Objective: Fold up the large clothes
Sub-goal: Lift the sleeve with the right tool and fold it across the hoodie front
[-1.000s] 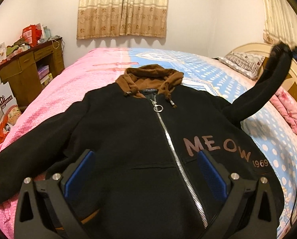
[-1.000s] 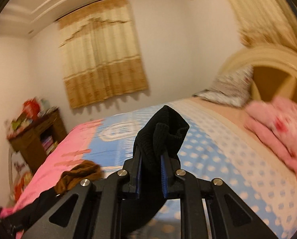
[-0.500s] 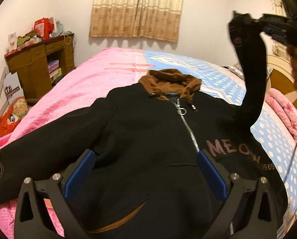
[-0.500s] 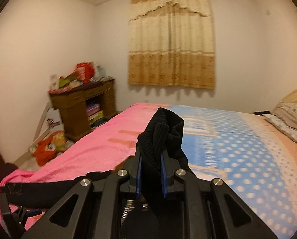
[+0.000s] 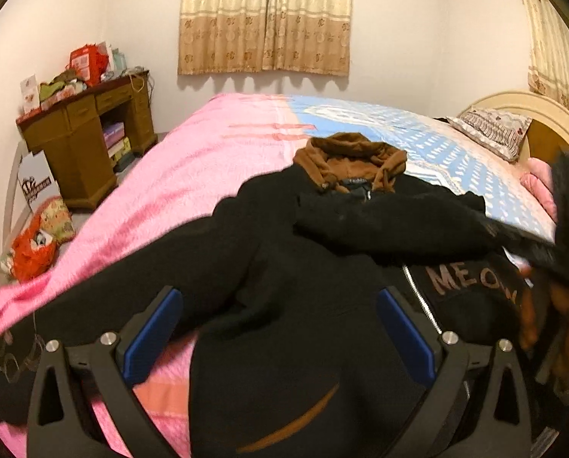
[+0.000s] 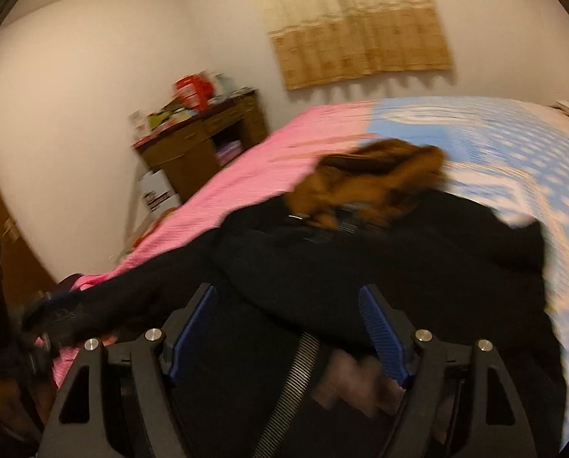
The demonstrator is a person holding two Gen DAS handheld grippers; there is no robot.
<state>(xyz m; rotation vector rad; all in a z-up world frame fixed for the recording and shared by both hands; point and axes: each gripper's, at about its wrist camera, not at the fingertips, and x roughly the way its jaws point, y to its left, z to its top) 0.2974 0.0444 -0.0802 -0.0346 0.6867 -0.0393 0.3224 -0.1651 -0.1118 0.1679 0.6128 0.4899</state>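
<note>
A black zip hoodie (image 5: 284, 305) with a brown hood (image 5: 351, 156) and "MEOW" lettering lies face up on the bed (image 5: 223, 160). Its right sleeve (image 5: 391, 225) lies folded across the chest. Its left sleeve (image 5: 105, 297) stretches out to the left over the pink cover. My left gripper (image 5: 280, 328) is open and empty above the hoodie's lower front. My right gripper (image 6: 288, 324) is open and empty above the chest, with the folded sleeve (image 6: 284, 290) just beyond its fingers. The right wrist view is blurred.
A brown desk (image 5: 82, 133) with clutter stands left of the bed, with bags (image 5: 36, 240) on the floor beside it. A pillow (image 5: 490, 133) and headboard (image 5: 544, 126) are at the right. Curtains (image 5: 265, 19) hang on the far wall.
My right gripper carried the right sleeve over the chest, lowered it and opened, so the sleeve now lies across the hoodie. My left gripper stayed open.
</note>
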